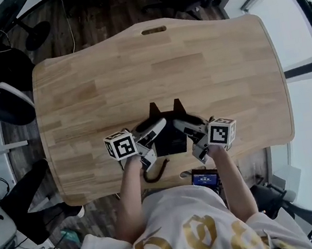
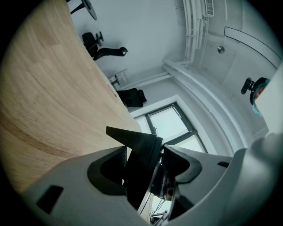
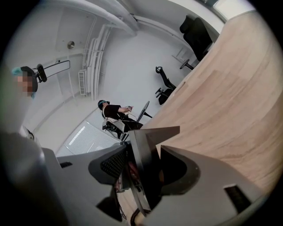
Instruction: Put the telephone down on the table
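Observation:
A black telephone (image 1: 169, 132) with two pointed corners at its far side hangs over the near part of the wooden table (image 1: 135, 66), carried between both grippers. My left gripper (image 1: 156, 142) is shut on its left edge and my right gripper (image 1: 188, 138) on its right edge. In the left gripper view the dark body of the telephone (image 2: 139, 165) stands edge-on between the jaws of that gripper (image 2: 143, 154). The right gripper view shows the same: the telephone (image 3: 148, 170) clamped by the gripper (image 3: 143, 154). A coiled cord (image 1: 155, 173) dangles from its near side.
A small device with a lit screen (image 1: 204, 176) sits at the table's near edge by the person's body. Black office chairs (image 1: 7, 102) stand left of the table, and windows (image 1: 303, 23) run along the right. The tabletop has a handle slot (image 1: 153, 30) at its far edge.

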The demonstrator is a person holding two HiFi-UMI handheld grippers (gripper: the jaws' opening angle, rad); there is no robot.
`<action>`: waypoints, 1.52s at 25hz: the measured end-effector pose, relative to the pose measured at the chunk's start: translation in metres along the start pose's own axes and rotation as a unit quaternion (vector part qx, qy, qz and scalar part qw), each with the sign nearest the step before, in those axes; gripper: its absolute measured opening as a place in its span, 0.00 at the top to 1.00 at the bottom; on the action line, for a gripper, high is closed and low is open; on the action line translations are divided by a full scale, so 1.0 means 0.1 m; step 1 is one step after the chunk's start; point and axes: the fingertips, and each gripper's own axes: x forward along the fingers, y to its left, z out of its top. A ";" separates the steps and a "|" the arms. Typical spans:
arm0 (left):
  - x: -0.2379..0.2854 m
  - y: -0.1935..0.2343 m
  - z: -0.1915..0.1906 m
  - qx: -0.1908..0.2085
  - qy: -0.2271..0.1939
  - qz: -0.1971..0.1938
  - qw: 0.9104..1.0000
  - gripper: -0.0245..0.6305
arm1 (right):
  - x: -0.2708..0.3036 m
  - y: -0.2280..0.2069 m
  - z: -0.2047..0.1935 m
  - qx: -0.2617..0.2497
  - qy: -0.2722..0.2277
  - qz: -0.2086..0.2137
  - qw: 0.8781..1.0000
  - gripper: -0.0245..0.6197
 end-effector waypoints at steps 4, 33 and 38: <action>0.14 0.14 0.12 -0.010 0.001 0.002 1.000 0.58 | 0.09 -0.17 0.14 0.005 0.009 -0.006 1.000 0.61; 0.21 0.63 0.10 -0.089 -0.024 0.049 0.995 0.59 | 0.35 -0.61 0.11 0.034 0.040 -0.016 0.998 0.61; 0.26 0.65 0.09 -0.084 -0.012 0.056 0.995 0.59 | 0.32 -0.68 0.11 0.041 0.033 -0.014 0.999 0.61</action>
